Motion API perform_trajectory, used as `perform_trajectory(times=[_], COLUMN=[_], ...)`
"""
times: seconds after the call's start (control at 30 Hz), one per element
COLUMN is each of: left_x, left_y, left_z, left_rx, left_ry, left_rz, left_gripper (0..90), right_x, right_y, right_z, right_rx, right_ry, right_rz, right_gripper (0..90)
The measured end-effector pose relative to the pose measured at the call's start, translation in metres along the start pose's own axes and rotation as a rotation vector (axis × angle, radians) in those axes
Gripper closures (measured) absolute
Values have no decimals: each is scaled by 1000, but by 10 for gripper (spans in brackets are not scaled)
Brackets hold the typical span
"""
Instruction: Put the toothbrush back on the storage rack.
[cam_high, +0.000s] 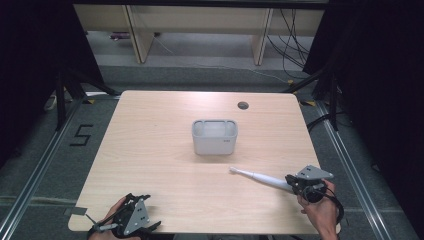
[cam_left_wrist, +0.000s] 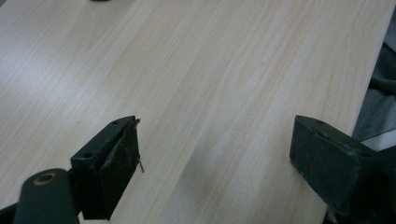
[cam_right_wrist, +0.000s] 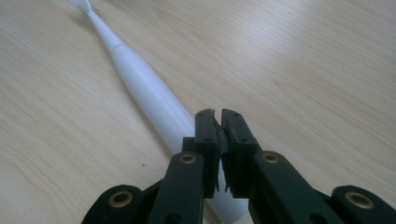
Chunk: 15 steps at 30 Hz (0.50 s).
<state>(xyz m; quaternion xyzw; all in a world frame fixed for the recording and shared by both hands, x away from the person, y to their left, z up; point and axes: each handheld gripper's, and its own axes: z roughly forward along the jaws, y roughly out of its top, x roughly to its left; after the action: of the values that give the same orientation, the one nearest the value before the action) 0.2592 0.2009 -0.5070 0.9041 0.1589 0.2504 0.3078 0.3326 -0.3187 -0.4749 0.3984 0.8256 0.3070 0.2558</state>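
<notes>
A white electric toothbrush (cam_high: 260, 177) lies flat on the wooden table (cam_high: 150, 150) at the front right, with its brush head toward the table's middle. My right gripper (cam_high: 291, 181) is at its handle end. In the right gripper view its jaws (cam_right_wrist: 218, 114) are shut pad against pad just above the toothbrush (cam_right_wrist: 140, 79), which runs on beneath them; nothing is between the pads. My left gripper (cam_high: 142, 212) rests at the front left corner, and its jaws (cam_left_wrist: 215, 135) stand wide open over bare wood.
A white rectangular container (cam_high: 215, 137) stands upright near the middle of the table, beyond the toothbrush. A round cable hole (cam_high: 243, 105) is near the far edge. The table's right edge (cam_left_wrist: 373, 70) runs close to the left gripper's far jaw.
</notes>
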Motion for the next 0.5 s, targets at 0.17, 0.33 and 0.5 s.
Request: perform_trajectory(times=[0.17, 0.33, 0.5], left_x=[-1, 0, 0], left_y=[0, 0, 0], left_z=[0, 0, 0], left_rx=[-5, -1, -2], left_ry=[-5, -2, -4], left_rz=[-5, 0, -3], left_gripper=[154, 154, 154], right_x=[-4, -9, -12], right_y=[-1, -5, -8], right_z=[3, 7, 10], right_rx=[30, 47, 64], right_ry=[-7, -11, -9], right_rz=[37, 40, 55], right_gripper=[868, 870, 871])
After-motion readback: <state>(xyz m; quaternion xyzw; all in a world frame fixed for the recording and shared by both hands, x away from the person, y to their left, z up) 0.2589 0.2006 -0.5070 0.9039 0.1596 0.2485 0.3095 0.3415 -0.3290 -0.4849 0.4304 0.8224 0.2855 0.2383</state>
